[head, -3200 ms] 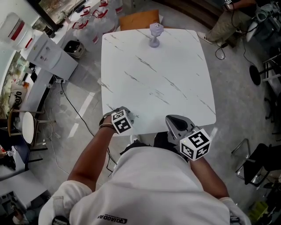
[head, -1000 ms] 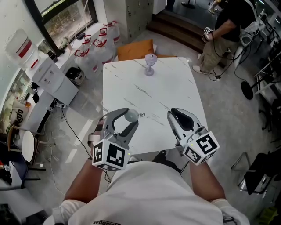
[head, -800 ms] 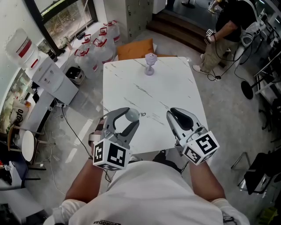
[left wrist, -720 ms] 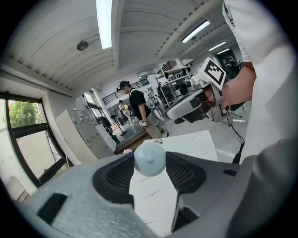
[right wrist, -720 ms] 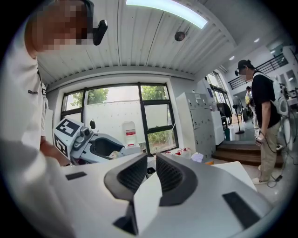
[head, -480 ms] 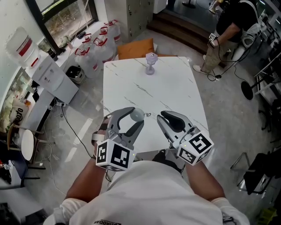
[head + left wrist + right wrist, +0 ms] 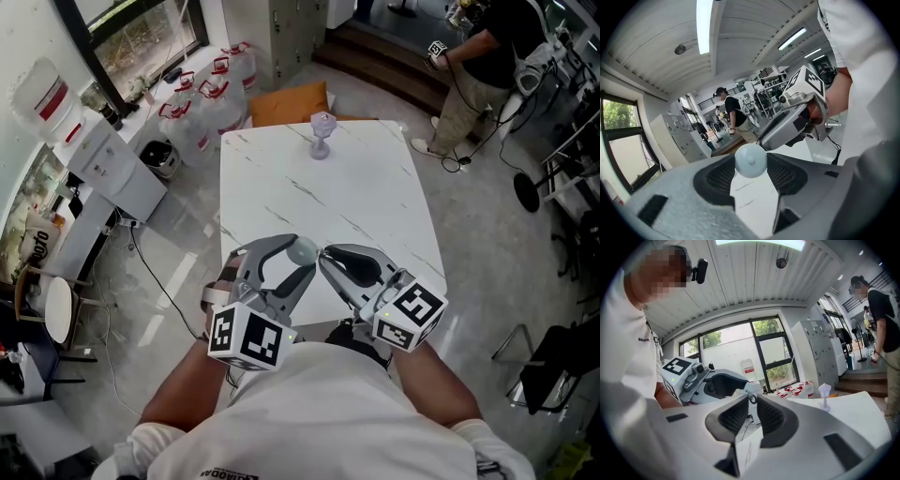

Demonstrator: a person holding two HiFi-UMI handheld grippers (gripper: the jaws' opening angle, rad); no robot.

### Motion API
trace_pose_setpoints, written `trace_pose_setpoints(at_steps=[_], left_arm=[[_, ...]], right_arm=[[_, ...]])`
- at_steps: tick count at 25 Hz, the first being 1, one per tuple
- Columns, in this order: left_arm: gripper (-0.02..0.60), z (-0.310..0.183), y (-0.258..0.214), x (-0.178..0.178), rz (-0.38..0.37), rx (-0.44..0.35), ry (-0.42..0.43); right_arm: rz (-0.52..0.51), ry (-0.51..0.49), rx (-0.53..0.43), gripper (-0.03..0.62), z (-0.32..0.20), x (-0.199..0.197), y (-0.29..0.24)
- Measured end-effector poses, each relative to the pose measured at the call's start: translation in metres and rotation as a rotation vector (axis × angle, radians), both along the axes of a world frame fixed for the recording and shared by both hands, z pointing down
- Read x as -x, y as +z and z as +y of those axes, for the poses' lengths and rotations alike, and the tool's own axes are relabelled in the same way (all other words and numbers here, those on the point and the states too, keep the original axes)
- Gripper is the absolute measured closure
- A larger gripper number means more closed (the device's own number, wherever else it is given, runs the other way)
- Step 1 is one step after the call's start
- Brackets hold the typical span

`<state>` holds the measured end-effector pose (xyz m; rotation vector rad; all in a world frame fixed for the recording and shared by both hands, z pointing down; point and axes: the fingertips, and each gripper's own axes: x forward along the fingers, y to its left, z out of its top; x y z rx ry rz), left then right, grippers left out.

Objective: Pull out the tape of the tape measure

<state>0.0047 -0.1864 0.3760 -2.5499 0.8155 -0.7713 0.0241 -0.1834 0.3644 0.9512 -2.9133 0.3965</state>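
Marble table, left gripper — clasping tape measure

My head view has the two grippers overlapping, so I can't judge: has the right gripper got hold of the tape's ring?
Observer: Not yet. Its own view shows the ring at the tips of the right gripper, in line with the gap. The jaws have just been closing but stand apart and do not pinch it.
Operator: And the other hand's grip?
Observer: Firm. Seen from its own camera, the left gripper is clamped on the round tape measure, with a pad against each side.
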Motion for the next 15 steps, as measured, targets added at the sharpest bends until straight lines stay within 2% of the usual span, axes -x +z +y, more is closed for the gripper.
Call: trace_pose_setpoints(at_steps=[7, 15], left_arm=[[0.359, -0.006, 0.001, 0.007, -0.009, -0.003, -0.013], [0.359, -0.012, 0.011, 0.017, -0.05, -0.017, -0.04]], right_arm=[[0.018, -0.003, -0.024, 0.569, -0.001, 0.004, -0.004], [0.049, 0.074, -0.027, 0.582, -0.01, -0.012, 0.001]])
